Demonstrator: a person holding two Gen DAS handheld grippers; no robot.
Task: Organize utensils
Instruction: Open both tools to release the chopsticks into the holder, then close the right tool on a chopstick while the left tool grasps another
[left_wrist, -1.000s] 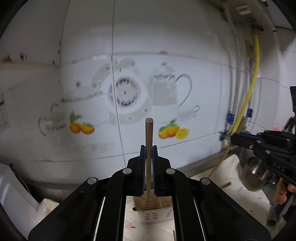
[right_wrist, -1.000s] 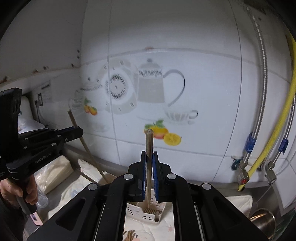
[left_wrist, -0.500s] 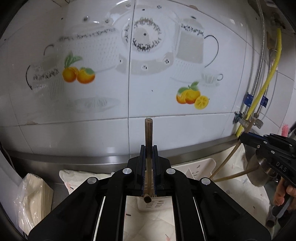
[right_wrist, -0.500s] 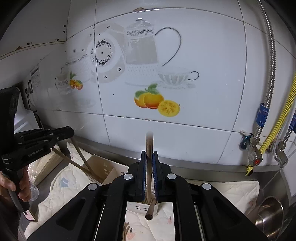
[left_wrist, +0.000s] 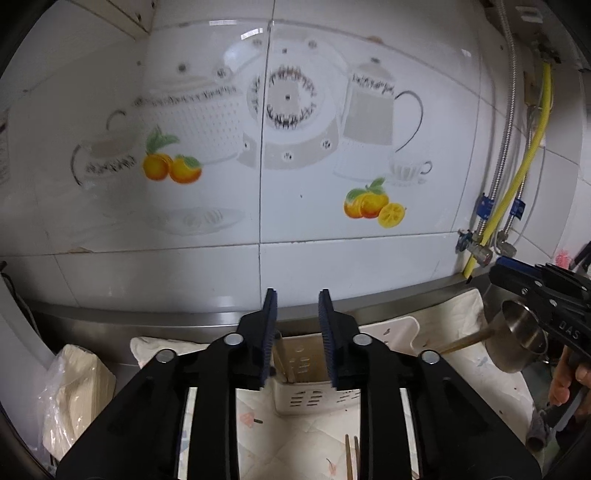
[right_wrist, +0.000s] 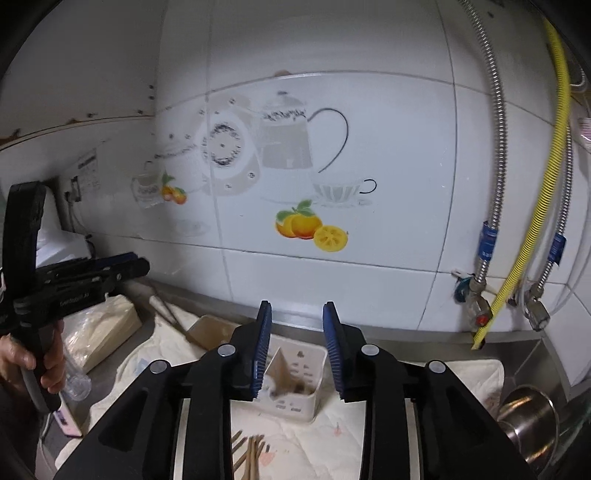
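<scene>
My left gripper (left_wrist: 297, 295) has its jaws opening, and nothing is between the blue pads. Just below and beyond it stands the white slotted utensil holder (left_wrist: 314, 400) with brown chopsticks (left_wrist: 290, 365) upright inside. My right gripper (right_wrist: 297, 306) is opening too, with nothing between its pads, above the same holder (right_wrist: 297, 395), where chopstick ends (right_wrist: 291, 387) show. Loose chopsticks (right_wrist: 251, 454) lie on the cloth in front of the holder, also seen in the left wrist view as loose chopsticks (left_wrist: 351, 456). Each view shows the other gripper at its edge: the right gripper (left_wrist: 535, 280) and the left gripper (right_wrist: 110, 269).
A patterned cloth (right_wrist: 461, 373) covers the steel counter below the tiled wall. A steel cup (right_wrist: 528, 411) stands at the right, under hoses (right_wrist: 517, 258). A wooden spatula (right_wrist: 207, 330) and a bagged pale stack (right_wrist: 99, 332) lie left. A hand (right_wrist: 48, 362) holds the left gripper's handle.
Both grippers held an upright chopstick and have let go. The sticks are gone from between the pads and the jaws stand apart. Both views dipped toward the holder.
</scene>
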